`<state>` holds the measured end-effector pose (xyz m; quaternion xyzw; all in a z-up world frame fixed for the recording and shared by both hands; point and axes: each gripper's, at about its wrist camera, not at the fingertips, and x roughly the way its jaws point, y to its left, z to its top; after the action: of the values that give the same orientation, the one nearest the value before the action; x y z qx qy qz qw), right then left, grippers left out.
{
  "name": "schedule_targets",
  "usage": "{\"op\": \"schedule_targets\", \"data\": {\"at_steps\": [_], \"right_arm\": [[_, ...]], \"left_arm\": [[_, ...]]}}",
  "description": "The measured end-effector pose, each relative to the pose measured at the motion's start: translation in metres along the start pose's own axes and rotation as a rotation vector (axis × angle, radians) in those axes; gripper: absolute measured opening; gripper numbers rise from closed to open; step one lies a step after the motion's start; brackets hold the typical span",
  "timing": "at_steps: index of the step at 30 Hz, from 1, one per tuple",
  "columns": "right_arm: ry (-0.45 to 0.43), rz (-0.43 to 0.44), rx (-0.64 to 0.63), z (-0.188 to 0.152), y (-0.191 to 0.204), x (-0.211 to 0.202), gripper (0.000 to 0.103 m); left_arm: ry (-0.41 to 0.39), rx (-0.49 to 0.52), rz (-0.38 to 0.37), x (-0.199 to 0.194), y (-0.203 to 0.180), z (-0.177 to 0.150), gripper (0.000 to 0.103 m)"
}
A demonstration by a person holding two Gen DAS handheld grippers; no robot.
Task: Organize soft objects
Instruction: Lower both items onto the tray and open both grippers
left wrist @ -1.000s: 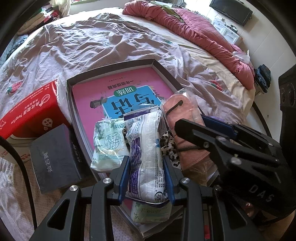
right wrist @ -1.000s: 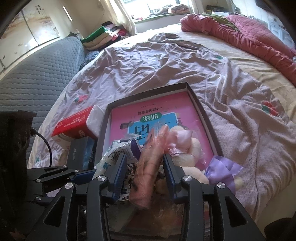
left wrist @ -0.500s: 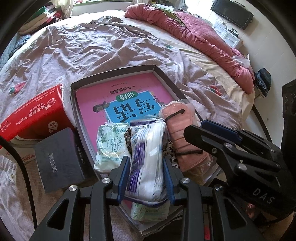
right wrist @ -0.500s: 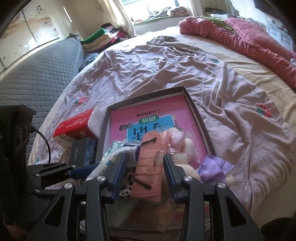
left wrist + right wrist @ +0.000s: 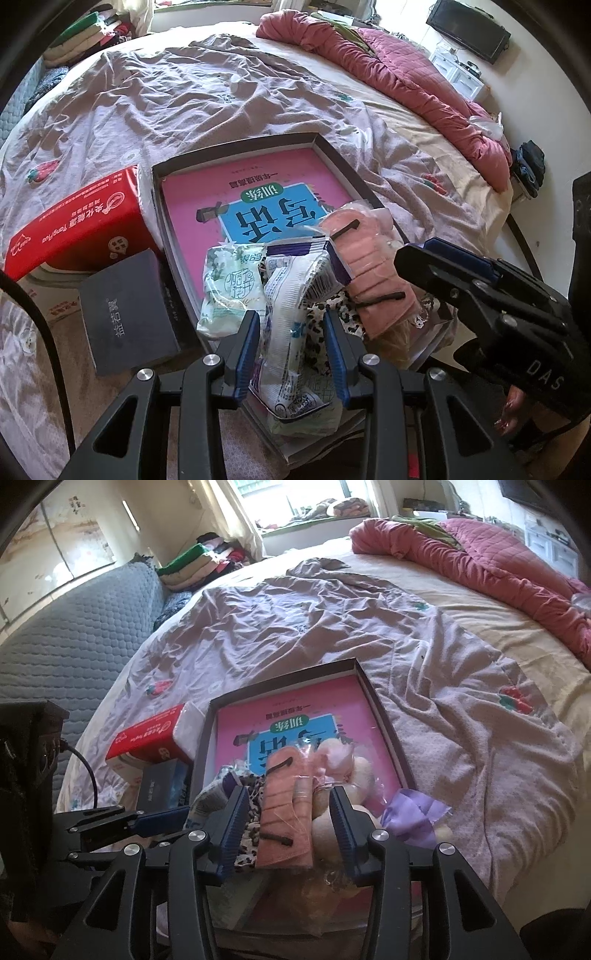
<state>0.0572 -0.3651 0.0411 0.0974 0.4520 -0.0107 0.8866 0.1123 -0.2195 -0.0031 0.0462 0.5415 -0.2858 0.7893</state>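
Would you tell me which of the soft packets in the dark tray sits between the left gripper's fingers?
The white plastic packet with purple print. It stands between the left gripper fingers, while the pale green packet lies left and the pink cloth packet right.

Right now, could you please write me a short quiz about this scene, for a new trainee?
1. True or false: the red carton lies inside the dark tray.
2. What lies between the left gripper fingers? A) white and purple packet B) black box C) lilac cloth
3. Fill in: between the right gripper fingers sits a bagged pink ____.

Key: 1 false; 2 A; 3 cloth (its fingers are opening).
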Motion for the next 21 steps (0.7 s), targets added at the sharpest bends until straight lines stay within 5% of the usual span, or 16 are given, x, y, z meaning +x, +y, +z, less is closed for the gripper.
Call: {"op": "schedule_targets", "data": {"at_steps": [21], "right_arm": [[-0.031, -0.018, -0.035, 0.001, 0.011, -0.017, 0.061]], "left_arm": [[-0.063, 0.015, 0.064, -0.032, -0.001, -0.005, 0.049]]}}
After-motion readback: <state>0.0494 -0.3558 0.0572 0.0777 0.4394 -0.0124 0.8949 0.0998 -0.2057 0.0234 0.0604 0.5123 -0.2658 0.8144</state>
